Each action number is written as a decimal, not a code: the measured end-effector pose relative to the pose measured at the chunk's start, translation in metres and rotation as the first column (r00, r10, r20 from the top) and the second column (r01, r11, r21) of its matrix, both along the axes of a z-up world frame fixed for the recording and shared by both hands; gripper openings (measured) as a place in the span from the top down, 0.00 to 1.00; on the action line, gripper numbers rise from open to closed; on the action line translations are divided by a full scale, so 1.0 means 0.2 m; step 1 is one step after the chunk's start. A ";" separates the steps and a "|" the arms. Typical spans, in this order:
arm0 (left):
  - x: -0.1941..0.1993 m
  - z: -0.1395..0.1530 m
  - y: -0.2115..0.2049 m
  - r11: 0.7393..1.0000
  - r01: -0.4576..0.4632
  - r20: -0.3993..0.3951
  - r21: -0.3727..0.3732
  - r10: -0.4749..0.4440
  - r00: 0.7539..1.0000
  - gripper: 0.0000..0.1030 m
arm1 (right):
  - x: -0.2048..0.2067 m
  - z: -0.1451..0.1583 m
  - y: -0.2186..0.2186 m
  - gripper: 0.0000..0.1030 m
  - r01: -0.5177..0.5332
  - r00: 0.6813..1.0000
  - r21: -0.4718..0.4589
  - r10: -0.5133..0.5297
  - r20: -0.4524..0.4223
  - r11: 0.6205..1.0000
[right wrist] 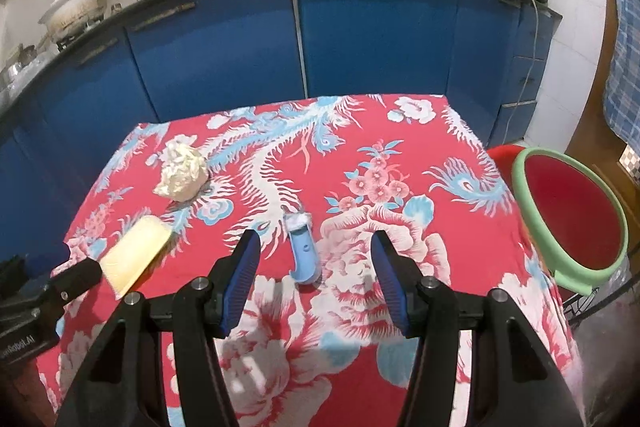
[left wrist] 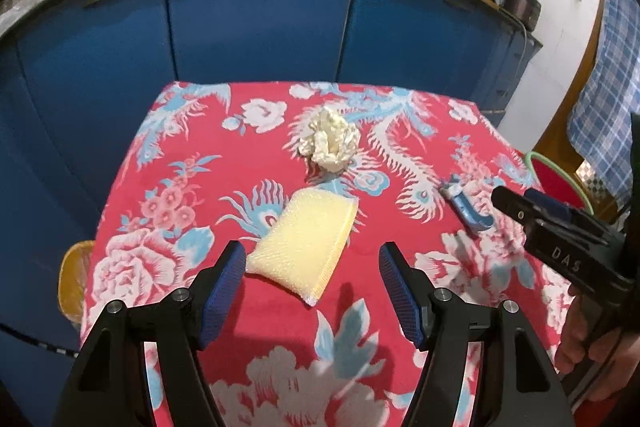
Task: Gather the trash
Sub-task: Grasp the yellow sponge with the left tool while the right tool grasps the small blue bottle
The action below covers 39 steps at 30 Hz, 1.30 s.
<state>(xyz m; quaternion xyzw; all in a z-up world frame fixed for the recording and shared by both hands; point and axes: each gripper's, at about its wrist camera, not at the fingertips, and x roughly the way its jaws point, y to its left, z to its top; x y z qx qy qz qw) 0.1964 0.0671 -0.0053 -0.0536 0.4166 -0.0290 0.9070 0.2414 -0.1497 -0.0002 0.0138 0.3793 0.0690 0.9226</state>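
The trash lies on the red flowered tablecloth (left wrist: 192, 291). A crumpled white paper ball (left wrist: 330, 139) sits near the middle of the left wrist view. Just below it lies a flat yellow scrubbing sponge (left wrist: 304, 247). A small light blue plastic thing with a white fuzzy end (right wrist: 302, 247) lies in the middle of the right wrist view. I think it is a little tool or wrapper, but I cannot tell which.

All three lie apart on the cloth, so each looks easy to pick up alone.

A red bucket with a green rim (right wrist: 532, 187) stands at the right side of the right wrist view, just beside the table. It may be where the trash goes.

The left gripper (left wrist: 312, 283) has its blue pads wide apart and holds nothing. It points down at the sponge.

The right gripper (right wrist: 316, 267) is also spread and empty. The blue thing lies between its tips, not touched yet.

A hand (left wrist: 592, 343) shows at the lower right of the left wrist view.
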 end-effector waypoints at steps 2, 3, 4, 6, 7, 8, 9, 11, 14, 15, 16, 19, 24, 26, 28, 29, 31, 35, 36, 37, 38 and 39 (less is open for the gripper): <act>0.04 -0.04 0.01 1.000 0.004 -0.014 -0.008 -0.004 1.000 0.31 | 0.04 -0.02 0.01 0.44 -0.006 1.000 -0.005 0.006 -0.014 1.000; 0.06 -0.05 0.01 1.000 0.006 -0.018 -0.013 -0.006 1.000 0.31 | 0.06 -0.04 0.01 0.44 -0.008 1.000 -0.008 0.008 -0.020 1.000; 0.08 -0.07 0.02 1.000 0.008 -0.021 -0.019 -0.009 1.000 0.31 | 0.08 -0.05 0.02 0.44 -0.010 1.000 -0.010 0.010 -0.028 1.000; 0.11 -0.09 0.03 1.000 0.009 -0.027 -0.022 -0.010 1.000 0.31 | 0.11 -0.08 0.03 0.44 -0.017 0.999 -0.013 0.016 -0.046 1.000; 0.13 -0.11 0.03 1.000 0.005 -0.031 -0.022 -0.006 0.999 0.31 | 0.13 -0.09 0.03 0.44 -0.017 0.998 -0.015 0.016 -0.054 1.000; 0.14 -0.12 0.04 1.000 0.002 -0.034 -0.024 -0.003 0.999 0.31 | 0.14 -0.10 0.03 0.44 -0.020 0.998 -0.015 0.019 -0.059 1.000; 0.14 -0.13 0.05 1.000 0.001 -0.033 -0.028 -0.002 0.999 0.31 | 0.15 -0.12 0.04 0.44 -0.027 0.998 -0.019 0.026 -0.063 0.999; 0.15 -0.16 0.05 0.999 -0.001 -0.035 -0.034 0.000 0.999 0.31 | 0.17 -0.14 0.06 0.44 -0.037 0.997 -0.034 0.035 -0.072 0.999; 0.17 -0.19 0.05 1.000 -0.008 -0.039 -0.002 0.008 0.999 0.32 | 0.18 -0.19 0.10 0.44 -0.058 0.994 -0.069 0.052 -0.091 0.996; 0.17 -0.20 0.04 1.000 -0.012 -0.036 0.018 0.012 0.999 0.31 | 0.19 -0.20 0.10 0.44 -0.066 0.994 -0.076 0.059 -0.094 0.995; 0.18 -0.21 0.04 1.000 -0.011 -0.030 0.026 0.012 0.999 0.32 | 0.19 -0.22 0.11 0.44 -0.078 0.993 -0.083 0.070 -0.096 0.994; 0.18 -0.23 0.02 0.999 0.001 -0.023 0.037 -0.001 1.000 0.32 | 0.19 -0.22 0.11 0.49 -0.094 0.991 -0.070 0.087 -0.100 0.993; 0.17 -0.22 0.00 0.999 0.027 -0.012 0.033 -0.026 1.000 0.50 | 0.19 -0.23 0.11 0.79 -0.108 0.990 -0.068 0.101 -0.100 0.992; 0.16 -0.22 0.01 1.000 0.025 -0.006 0.012 -0.025 1.000 0.60 | 0.19 -0.23 0.11 0.79 -0.113 0.989 -0.058 0.107 -0.099 0.992; 0.16 -0.22 0.07 0.999 -0.001 0.002 -0.052 0.001 1.000 0.67 | 0.19 -0.23 0.10 0.79 -0.116 0.989 -0.032 0.113 -0.100 0.993; 0.16 -0.23 0.09 0.997 -0.008 0.005 -0.079 0.009 1.000 0.68 | 0.19 -0.23 0.09 0.79 -0.116 0.988 -0.019 0.113 -0.100 0.993; 0.15 -0.23 0.09 0.998 -0.017 0.007 -0.066 0.018 1.000 0.69 | 0.18 -0.23 0.08 0.79 -0.114 0.989 -0.007 0.113 -0.098 0.993; 0.16 -0.23 0.06 0.999 -0.015 0.006 -0.051 0.016 1.000 0.69 | 0.19 -0.23 0.13 0.79 -0.112 0.990 -0.085 0.104 -0.093 0.990; 0.17 -0.23 0.06 0.999 -0.016 0.006 -0.052 0.016 1.000 0.69 | 0.19 -0.23 0.14 0.79 -0.112 0.991 -0.108 0.102 -0.091 0.988; 0.17 -0.23 0.06 0.999 -0.016 0.006 -0.050 0.016 1.000 0.69 | 0.19 -0.23 0.14 0.79 -0.112 0.991 -0.118 0.102 -0.089 0.987; 0.17 -0.23 0.06 0.999 -0.015 0.006 -0.051 0.015 1.000 0.69 | 0.19 -0.23 0.14 0.80 -0.112 0.991 -0.120 0.101 -0.089 0.986; 0.16 -0.23 0.06 0.998 -0.015 0.006 -0.054 0.015 1.000 0.69 | 0.20 -0.23 0.14 0.80 -0.111 0.991 -0.118 0.101 -0.089 0.987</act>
